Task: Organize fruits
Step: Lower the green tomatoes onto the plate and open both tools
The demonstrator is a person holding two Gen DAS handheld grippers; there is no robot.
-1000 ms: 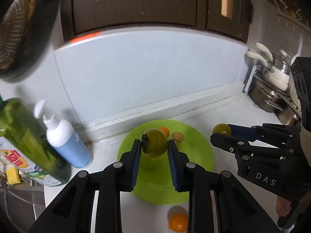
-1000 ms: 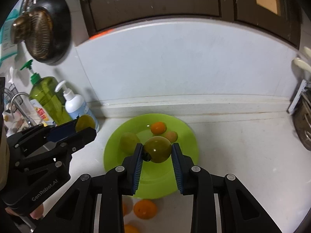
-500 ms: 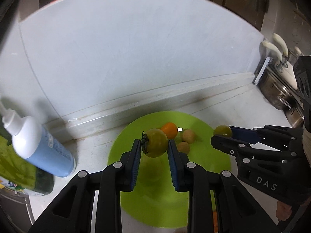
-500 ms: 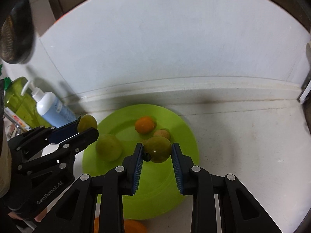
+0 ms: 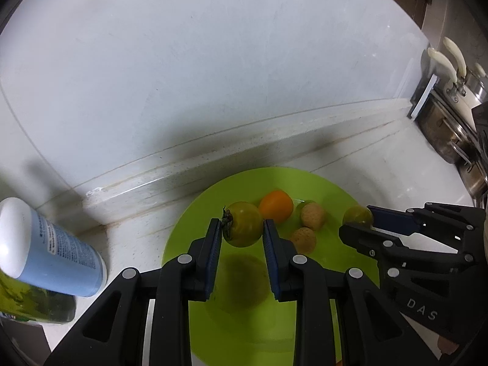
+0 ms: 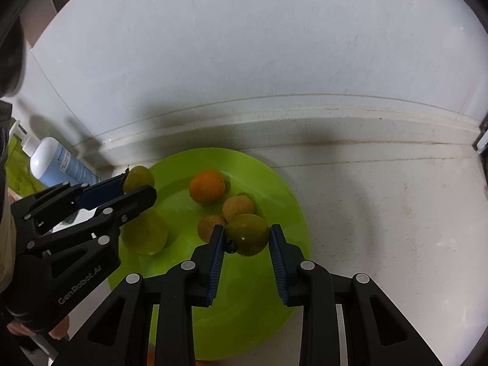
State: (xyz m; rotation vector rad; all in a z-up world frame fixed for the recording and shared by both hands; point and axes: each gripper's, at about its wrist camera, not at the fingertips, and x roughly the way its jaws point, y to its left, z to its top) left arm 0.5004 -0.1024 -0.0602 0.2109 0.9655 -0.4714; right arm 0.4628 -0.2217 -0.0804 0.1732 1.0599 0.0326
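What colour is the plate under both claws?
Bright lime green plate, plain, no pattern; clearest in the right wrist view.

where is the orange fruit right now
The orange fruit lies on the green plate, toward its back rim near the wall, just behind the two small tan fruits.

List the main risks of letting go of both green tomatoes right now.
1. The left hand-held gripper holds its round green tomato above the lime-green plastic plate; dropped, it may bounce or roll off.
2. The right hand-held gripper holds its round green tomato beside two small tan fruits and the orange citrus fruit; releasing could knock them.
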